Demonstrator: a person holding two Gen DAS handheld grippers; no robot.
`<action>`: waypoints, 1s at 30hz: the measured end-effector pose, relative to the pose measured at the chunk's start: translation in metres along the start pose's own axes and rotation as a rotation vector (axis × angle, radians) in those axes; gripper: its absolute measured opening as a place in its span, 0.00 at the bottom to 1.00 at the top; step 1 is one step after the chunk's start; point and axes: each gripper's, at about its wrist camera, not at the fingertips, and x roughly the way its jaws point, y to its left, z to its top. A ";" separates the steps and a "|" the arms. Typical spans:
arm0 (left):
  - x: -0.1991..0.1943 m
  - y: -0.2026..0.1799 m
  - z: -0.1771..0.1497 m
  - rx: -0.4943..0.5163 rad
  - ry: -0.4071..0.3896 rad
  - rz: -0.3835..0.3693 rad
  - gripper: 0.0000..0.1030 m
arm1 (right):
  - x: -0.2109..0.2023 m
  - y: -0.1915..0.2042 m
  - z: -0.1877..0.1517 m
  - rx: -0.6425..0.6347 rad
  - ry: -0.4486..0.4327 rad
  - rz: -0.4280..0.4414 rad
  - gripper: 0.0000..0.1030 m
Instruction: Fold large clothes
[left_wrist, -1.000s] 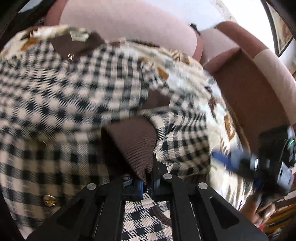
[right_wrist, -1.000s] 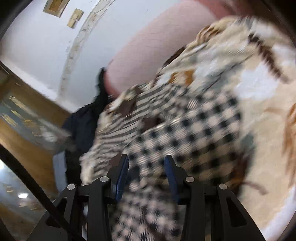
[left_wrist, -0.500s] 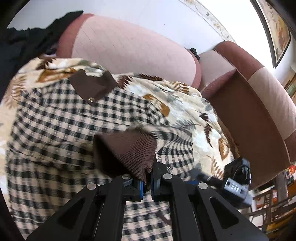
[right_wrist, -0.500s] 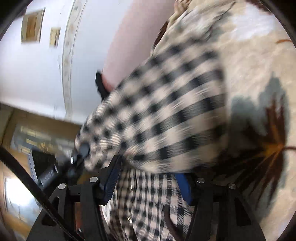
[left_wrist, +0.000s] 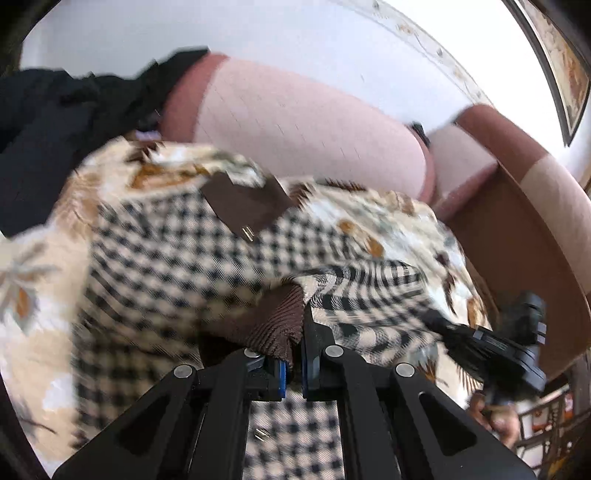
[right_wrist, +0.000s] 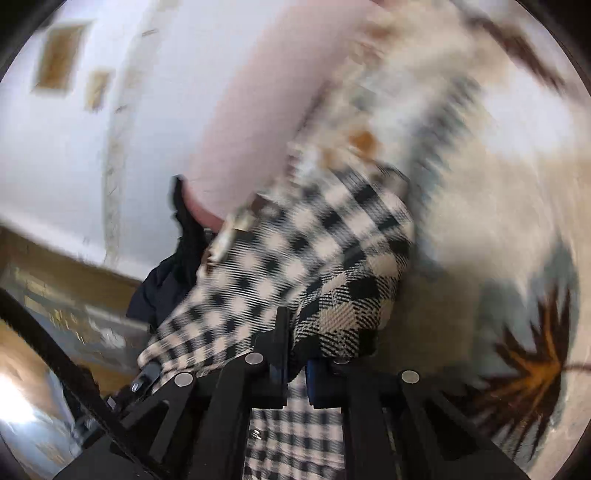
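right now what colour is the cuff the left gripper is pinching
Dark brown ribbed knit cuff on the black-and-cream checked coat; clearest in the left wrist view.

1. Checked garment: woven cloth, black-and-cream, coarse twill weave, matt.
2. Its cuff, lower centre of the left wrist view: brown ribbed knit, matt; brown collar looks smoother.
3. Leaf-print cover: soft printed cloth, matt, slightly fuzzy.
4. Sofa: pink and brown upholstery fabric, fine stitched lines, matt.
5. Left gripper: black matt plastic, blue pads, shiny metal screw heads.
6. Right gripper: same black plastic, metal screws.
7. Dark clothing, upper left: black cloth, matt.
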 end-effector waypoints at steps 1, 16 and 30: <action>-0.008 0.005 0.010 0.001 -0.025 0.013 0.04 | -0.001 0.021 0.004 -0.067 -0.021 -0.001 0.08; -0.016 0.074 0.047 0.105 -0.119 0.275 0.04 | 0.109 0.095 -0.057 -0.328 0.150 -0.052 0.08; 0.068 0.150 0.017 0.062 0.012 0.404 0.06 | 0.175 0.069 -0.086 -0.280 0.270 -0.124 0.22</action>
